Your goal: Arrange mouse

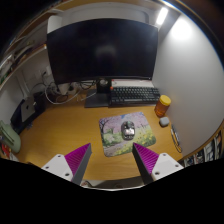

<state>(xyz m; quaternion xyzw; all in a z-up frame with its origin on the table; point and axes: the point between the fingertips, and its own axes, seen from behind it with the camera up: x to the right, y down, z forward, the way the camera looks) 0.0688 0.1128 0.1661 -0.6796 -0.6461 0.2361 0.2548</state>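
Observation:
A dark mouse (pixel 128 129) lies on a patterned mouse mat (pixel 126 133) on the wooden desk (pixel 70 128), in front of the keyboard (pixel 134 96). My gripper (pixel 112 160) is open and empty, its two magenta pads (pixel 76 157) spread wide. It hovers above the desk's near edge. The mouse and mat lie ahead of the fingers, a little toward the right finger, well apart from them.
A large dark monitor (pixel 102 48) stands at the back of the desk. An orange jar (pixel 162 105) and a small white object (pixel 165 122) sit right of the mat. Dark items (pixel 27 110) lie at the left. A white wall is on the right.

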